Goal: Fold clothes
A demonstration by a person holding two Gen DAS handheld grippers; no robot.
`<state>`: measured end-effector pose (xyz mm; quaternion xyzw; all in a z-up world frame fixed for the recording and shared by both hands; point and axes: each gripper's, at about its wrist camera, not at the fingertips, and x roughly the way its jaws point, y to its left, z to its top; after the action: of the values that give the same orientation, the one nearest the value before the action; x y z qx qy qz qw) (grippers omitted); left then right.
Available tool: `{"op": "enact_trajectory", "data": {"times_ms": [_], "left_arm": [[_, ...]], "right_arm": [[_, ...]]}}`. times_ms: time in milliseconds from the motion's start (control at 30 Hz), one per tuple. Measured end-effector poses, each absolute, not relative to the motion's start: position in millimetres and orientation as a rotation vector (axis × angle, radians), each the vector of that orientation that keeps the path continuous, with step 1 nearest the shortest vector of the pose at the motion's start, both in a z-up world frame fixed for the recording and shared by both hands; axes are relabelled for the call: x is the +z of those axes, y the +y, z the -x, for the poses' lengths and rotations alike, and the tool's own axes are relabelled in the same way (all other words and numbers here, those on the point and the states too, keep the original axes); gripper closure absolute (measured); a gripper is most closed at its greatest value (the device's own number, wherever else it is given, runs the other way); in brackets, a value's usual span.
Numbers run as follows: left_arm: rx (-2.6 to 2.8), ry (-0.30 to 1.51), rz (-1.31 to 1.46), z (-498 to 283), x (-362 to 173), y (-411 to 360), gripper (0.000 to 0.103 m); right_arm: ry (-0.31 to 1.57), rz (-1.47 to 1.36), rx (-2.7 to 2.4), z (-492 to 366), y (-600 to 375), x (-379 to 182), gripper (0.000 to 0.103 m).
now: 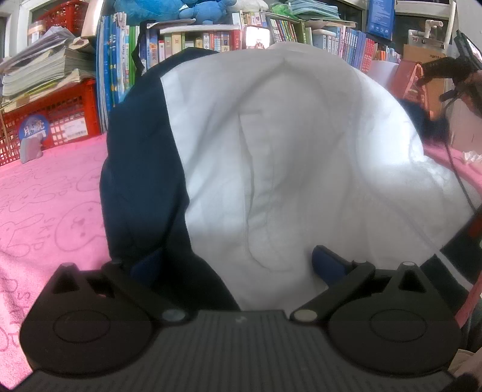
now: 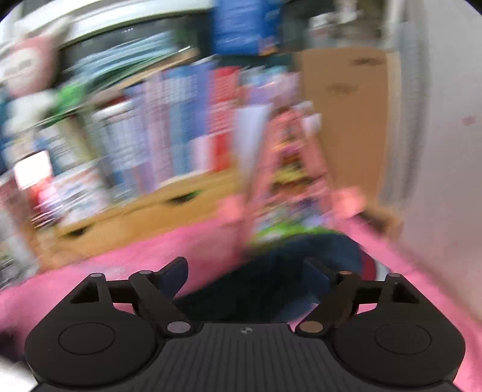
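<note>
My left claw (image 1: 238, 262) stands wide with the white-and-navy garment (image 1: 271, 156) bunched between its fingers, not visibly pinched, my right claw (image 2: 247, 271) gapes empty above a navy fold (image 2: 301, 256) — mid-fold, next grab that edge.

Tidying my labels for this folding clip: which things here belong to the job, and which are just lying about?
Job: white and navy garment; left gripper; right gripper.
Lying about: books; red crates; blue plush toys; cardboard box; pink cloth.
</note>
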<state>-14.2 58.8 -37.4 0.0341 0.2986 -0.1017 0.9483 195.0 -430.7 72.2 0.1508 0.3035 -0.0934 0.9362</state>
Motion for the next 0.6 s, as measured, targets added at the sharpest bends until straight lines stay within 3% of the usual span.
{"op": "enact_trajectory", "data": {"times_ms": [67, 167, 333, 400, 433, 467, 600], "left_arm": [[-0.206, 0.608, -0.069, 13.5, -37.0, 58.3, 0.000], [-0.203, 0.608, -0.068, 12.8, -36.4, 58.4, 0.000], [-0.198, 0.608, -0.067, 14.2, -36.4, 57.0, 0.000], [-0.195, 0.609, -0.067, 14.7, -36.4, 56.4, 0.000], [-0.195, 0.610, -0.066, 14.9, -36.3, 56.2, 0.000], [-0.194, 0.611, -0.065, 14.8, -36.4, 56.3, 0.000], [-0.196, 0.610, -0.061, 15.1, -36.2, 56.3, 0.000]], "right_arm": [[0.671, -0.374, -0.072, -190.2, -413.0, 67.5, 0.005], [0.809, -0.517, 0.092, -198.7, -384.0, 55.9, 0.002], [1.004, -0.506, 0.130, -232.5, -319.7, 29.3, 0.000], [1.015, -0.489, 0.073, -243.7, -309.0, 18.6, 0.020], [1.014, -0.482, 0.044, -248.6, -304.9, 13.7, 0.058], [1.002, -0.476, 0.018, -252.8, -305.7, 12.8, 0.084], [0.779, -0.353, -0.033, -252.4, -322.9, 57.3, 0.092]]}}
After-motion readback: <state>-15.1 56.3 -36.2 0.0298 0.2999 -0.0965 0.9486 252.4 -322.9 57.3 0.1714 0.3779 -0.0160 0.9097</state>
